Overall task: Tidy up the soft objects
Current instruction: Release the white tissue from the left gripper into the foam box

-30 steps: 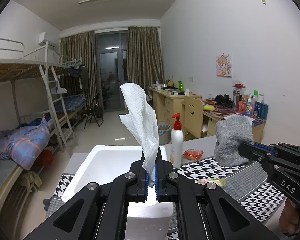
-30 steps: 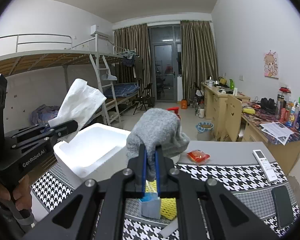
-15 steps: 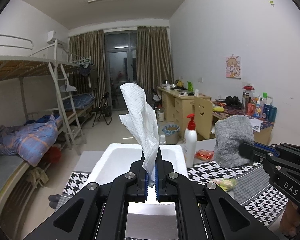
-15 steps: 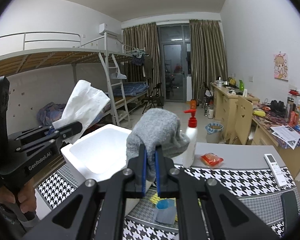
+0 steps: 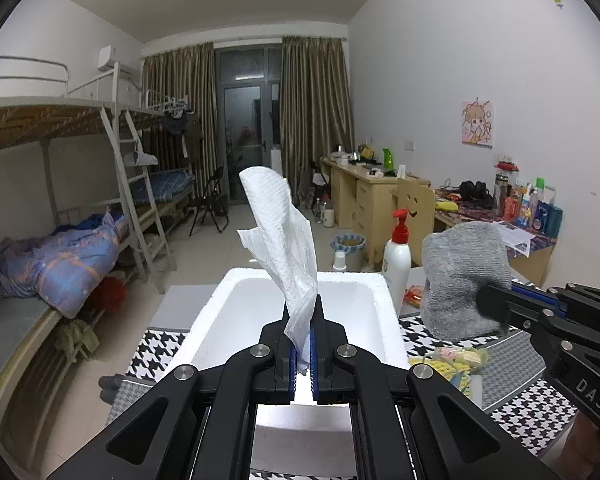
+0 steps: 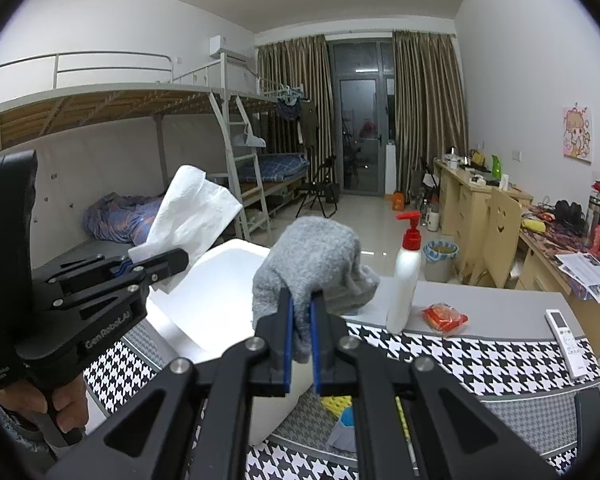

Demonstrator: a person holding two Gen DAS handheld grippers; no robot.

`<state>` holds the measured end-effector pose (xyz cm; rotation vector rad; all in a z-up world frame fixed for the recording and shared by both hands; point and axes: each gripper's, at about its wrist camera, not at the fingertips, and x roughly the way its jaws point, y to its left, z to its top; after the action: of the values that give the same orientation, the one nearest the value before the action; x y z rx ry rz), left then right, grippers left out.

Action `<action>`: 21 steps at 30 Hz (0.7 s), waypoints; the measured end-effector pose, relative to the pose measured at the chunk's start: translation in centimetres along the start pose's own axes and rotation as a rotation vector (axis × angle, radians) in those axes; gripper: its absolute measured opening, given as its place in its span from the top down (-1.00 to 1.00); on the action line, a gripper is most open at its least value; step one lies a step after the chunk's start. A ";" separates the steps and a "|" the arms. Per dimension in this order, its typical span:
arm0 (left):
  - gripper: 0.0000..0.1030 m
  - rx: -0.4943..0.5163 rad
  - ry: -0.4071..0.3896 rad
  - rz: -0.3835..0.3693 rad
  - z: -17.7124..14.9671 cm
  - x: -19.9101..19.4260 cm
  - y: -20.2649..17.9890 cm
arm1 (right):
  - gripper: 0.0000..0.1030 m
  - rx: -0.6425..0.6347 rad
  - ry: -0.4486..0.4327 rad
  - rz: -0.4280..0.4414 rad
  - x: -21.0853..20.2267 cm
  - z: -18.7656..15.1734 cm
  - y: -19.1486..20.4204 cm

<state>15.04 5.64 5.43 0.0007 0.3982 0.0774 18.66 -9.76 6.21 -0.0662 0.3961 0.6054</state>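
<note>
Tissue point(image 5: 286, 240) in left claw point(image 5: 304, 344) (pinched)

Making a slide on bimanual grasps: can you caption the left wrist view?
Left gripper pinches a white tissue above the foam box; right gripper holds a grey cloth.

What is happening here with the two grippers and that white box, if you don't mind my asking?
A person is holding a gripper in each hand above a white foam box on a houndstooth-covered table. The left gripper is shut on a white paper towel, which stands up from its fingers over the box. The right gripper is shut on a grey knitted cloth, held beside the box. Neither item is in the box yet.
</note>
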 end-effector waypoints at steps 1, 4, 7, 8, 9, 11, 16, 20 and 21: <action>0.91 -0.004 0.008 -0.003 0.0 0.3 0.1 | 0.80 0.001 0.004 -0.001 0.1 0.0 -0.1; 0.90 -0.016 0.030 -0.010 -0.1 1.2 0.5 | 0.80 -0.002 0.010 -0.010 0.4 0.0 0.2; 0.87 -0.021 0.050 -0.014 -0.2 2.2 0.9 | 0.80 -0.003 0.016 -0.017 0.7 0.2 0.4; 0.87 -0.020 0.057 -0.013 -0.3 2.4 1.0 | 0.80 -0.003 0.018 -0.019 0.8 0.1 0.5; 0.87 -0.019 0.067 -0.013 -0.4 2.7 1.2 | 0.80 -0.004 0.021 -0.022 1.0 0.1 0.5; 0.85 -0.020 0.081 -0.012 -0.5 3.1 1.4 | 0.80 -0.006 0.030 -0.025 1.3 0.1 0.7; -0.40 -0.029 0.074 -0.031 -1.0 3.1 2.0 | 0.80 -0.010 0.041 -0.029 2.0 0.0 1.3; -0.53 -0.048 0.063 -0.026 -1.2 2.9 2.4 | 0.80 -0.006 0.056 -0.040 2.6 0.0 1.3; -0.55 -0.050 0.064 -0.024 -1.1 3.0 2.6 | 0.80 -0.007 0.058 -0.042 2.7 -0.1 1.3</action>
<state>17.18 8.40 3.28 -0.0558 0.4596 0.0636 19.92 -7.26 5.20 -0.0986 0.4480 0.5643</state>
